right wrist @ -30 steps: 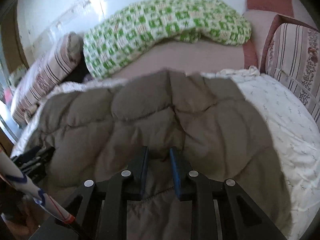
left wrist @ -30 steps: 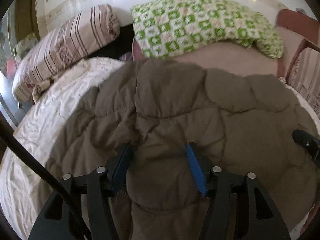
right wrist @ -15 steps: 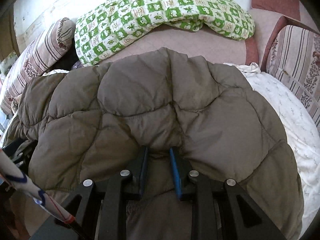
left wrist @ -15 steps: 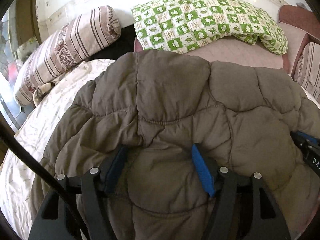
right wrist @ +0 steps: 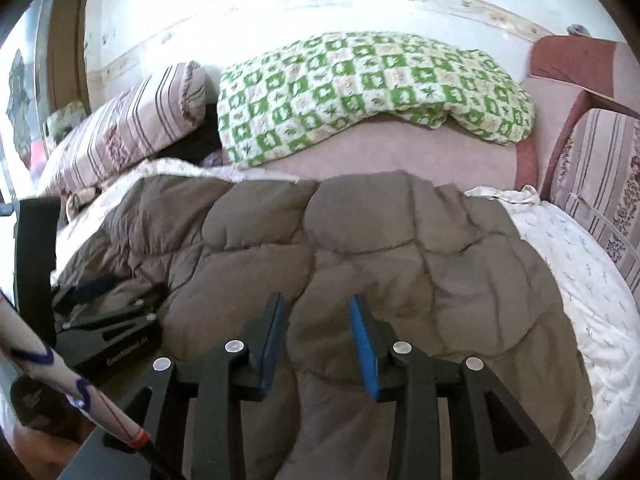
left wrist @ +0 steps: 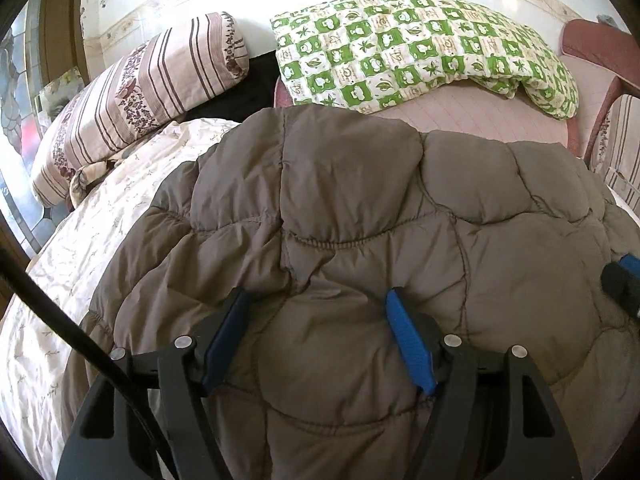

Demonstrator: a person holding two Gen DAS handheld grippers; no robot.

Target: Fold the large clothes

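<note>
A large brown quilted jacket (left wrist: pixel 360 208) lies spread on the bed and fills the middle of both views (right wrist: pixel 380 264). My left gripper (left wrist: pixel 318 316) rests on its near part. Its jaws are opening, with a puffy bulge of jacket between the blue pads (left wrist: pixel 408 340). The jaws of my right gripper (right wrist: pixel 318 320) are opening too, and the pads (right wrist: pixel 362 344) stand apart from the cloth lying under them. Each gripper shows in the other view: the right one (left wrist: pixel 624 284) at the far right edge, the left one (right wrist: pixel 108 320) low on the left.
A white printed sheet (left wrist: pixel 80 260) covers the bed around the jacket. Beyond it lie a striped pillow (left wrist: pixel 140 92) and a green checked quilt (left wrist: pixel 420 48) on a pink mattress (left wrist: pixel 480 116). A striped cushion (right wrist: pixel 600 184) stands on the right. A black cable (left wrist: pixel 60 320) crosses my left view.
The jacket, held up closer to the right camera before, now lies lower and flatter on the bed. The right jaws have parted off the pinched fold. The left jaws have widened a little.
</note>
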